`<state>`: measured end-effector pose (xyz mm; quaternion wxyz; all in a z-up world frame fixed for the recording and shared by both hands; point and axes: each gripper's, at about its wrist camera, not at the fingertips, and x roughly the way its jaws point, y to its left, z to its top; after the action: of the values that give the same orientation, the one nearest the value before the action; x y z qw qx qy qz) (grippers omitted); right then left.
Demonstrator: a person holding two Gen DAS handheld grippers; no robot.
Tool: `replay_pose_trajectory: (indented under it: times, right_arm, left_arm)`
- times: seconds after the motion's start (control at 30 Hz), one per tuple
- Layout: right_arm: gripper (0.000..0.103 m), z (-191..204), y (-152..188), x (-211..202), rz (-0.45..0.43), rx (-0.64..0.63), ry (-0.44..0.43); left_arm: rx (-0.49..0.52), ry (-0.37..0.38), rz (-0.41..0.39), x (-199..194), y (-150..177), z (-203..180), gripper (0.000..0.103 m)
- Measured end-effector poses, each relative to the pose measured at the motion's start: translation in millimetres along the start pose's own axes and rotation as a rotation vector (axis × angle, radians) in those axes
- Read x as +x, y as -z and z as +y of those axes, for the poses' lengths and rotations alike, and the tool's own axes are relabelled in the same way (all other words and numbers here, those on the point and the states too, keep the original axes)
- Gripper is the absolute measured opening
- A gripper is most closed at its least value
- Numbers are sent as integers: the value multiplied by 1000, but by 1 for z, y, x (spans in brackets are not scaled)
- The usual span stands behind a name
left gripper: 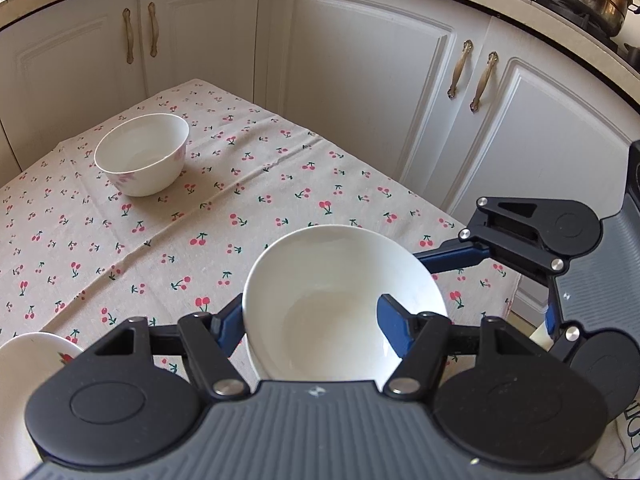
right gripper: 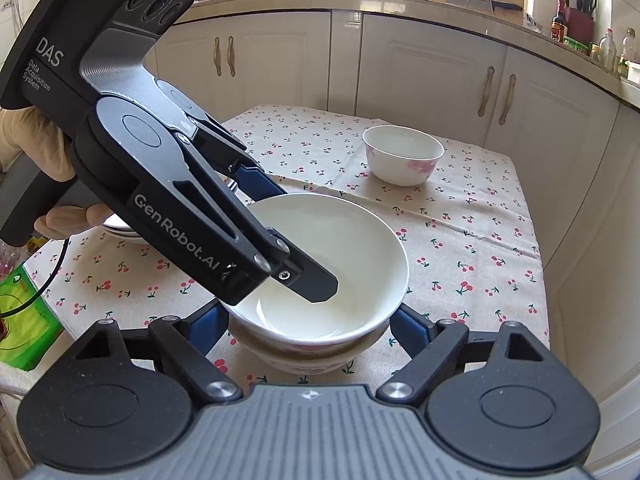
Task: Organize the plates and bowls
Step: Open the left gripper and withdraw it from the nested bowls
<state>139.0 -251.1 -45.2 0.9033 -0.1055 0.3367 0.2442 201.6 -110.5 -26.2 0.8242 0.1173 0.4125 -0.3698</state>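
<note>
Bowl (right gripper: 320, 264), glazed white, judged rigid, slippery and breakable, sat nested atop a second bowl (right gripper: 312, 354) on the cherry-print tablecloth (right gripper: 472, 240), the left gripper (left gripper: 316, 320) pinching its rim, best hold; right gripper (right gripper: 312, 332) stood spread alongside; third bowl (right gripper: 402, 154) apart; plates (right gripper: 120, 228) stacked, count uncertain.
</note>
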Motion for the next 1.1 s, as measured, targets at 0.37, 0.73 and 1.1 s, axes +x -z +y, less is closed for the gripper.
replay_pose_trajectory:
  times: [0.37, 0.73, 1.1]
  right_arm:
    - [91, 0, -1, 1, 1, -1, -1]
    - [103, -1, -1, -5, -41, 15, -23]
    - [103, -1, -9, -16, -70, -23, -21]
  left_arm:
    - [5, 0, -6, 0, 1, 0, 68]
    - [18, -2, -16, -1, 1, -1, 77]
    - [1, -37, -51, -20, -3, 16, 83]
